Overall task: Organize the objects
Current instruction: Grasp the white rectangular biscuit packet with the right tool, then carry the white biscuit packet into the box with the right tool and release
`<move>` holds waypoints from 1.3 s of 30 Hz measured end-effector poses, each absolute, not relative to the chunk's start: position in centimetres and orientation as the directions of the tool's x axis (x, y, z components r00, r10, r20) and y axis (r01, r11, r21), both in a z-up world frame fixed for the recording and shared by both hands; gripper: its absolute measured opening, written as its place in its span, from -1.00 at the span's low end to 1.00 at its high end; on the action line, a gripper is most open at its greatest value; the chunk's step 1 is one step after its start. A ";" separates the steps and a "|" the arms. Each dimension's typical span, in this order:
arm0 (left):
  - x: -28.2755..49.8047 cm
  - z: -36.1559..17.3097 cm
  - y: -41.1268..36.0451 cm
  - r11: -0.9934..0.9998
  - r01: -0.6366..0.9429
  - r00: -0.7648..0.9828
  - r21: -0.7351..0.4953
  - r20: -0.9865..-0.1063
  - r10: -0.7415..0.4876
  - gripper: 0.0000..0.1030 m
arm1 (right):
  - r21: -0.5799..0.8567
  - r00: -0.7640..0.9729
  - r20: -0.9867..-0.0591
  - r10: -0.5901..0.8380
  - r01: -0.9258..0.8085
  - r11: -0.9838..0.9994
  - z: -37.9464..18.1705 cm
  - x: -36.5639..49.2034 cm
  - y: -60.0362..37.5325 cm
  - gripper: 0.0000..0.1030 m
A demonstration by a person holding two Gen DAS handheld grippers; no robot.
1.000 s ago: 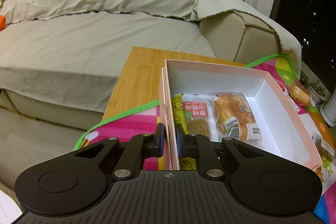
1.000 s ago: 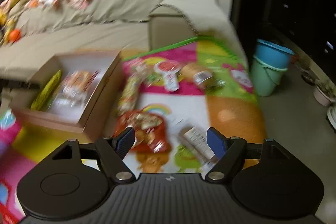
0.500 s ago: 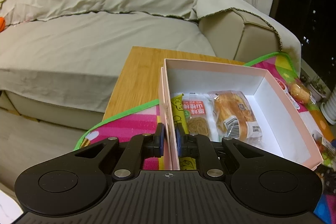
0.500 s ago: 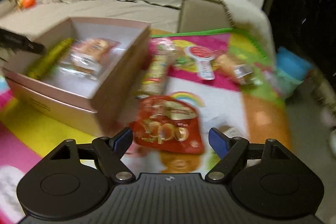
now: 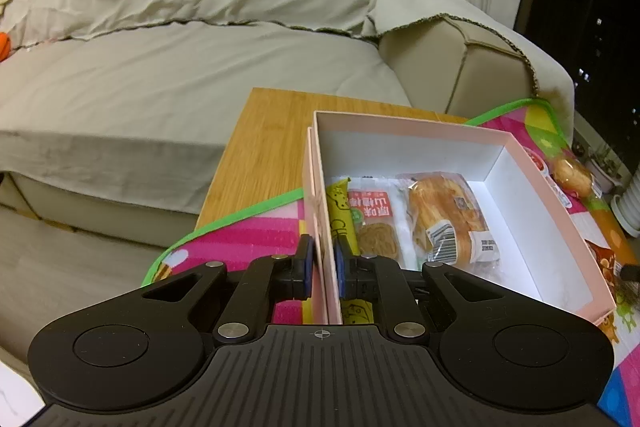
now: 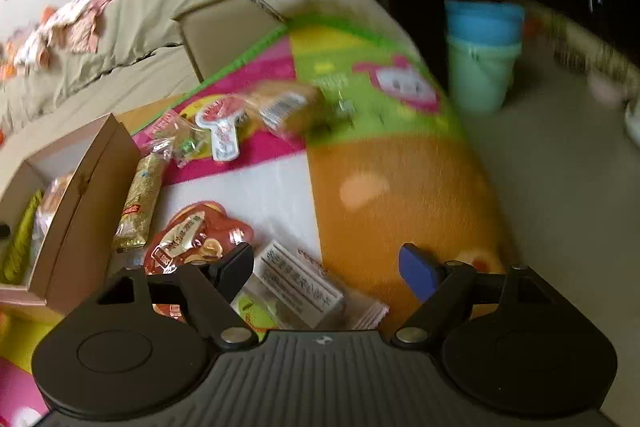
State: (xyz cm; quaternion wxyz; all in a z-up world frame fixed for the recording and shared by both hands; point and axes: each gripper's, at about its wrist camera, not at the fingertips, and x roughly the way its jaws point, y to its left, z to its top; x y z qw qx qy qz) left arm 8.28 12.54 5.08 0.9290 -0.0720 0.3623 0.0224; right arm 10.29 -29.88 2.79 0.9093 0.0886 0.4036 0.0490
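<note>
Left wrist view first: left gripper (image 5: 321, 263) is clamped on the near wall of the pink box (image 5: 552, 199), probably to steady it while stuff goes in. Box sits at the mat's (image 5: 248, 239) sofa-side edge, with a bread pack (image 5: 444, 215), a cookie pack (image 5: 372, 223) and a yellow stick (image 5: 342, 215) already inside.

Right wrist view, blurry: right gripper (image 6: 326, 267) is spread wide and empty, hanging over a clear labelled packet (image 6: 298, 285) beside the red pouch (image 6: 188, 239), likely the next pick
</note>
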 end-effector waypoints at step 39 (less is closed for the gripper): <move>8.6 4.8 12.6 0.988 -0.091 0.739 -0.128 -0.673 -0.019 -0.74 | 0.011 0.750 -0.574 0.329 -0.395 0.919 16.6 -0.4 -17.2 -0.32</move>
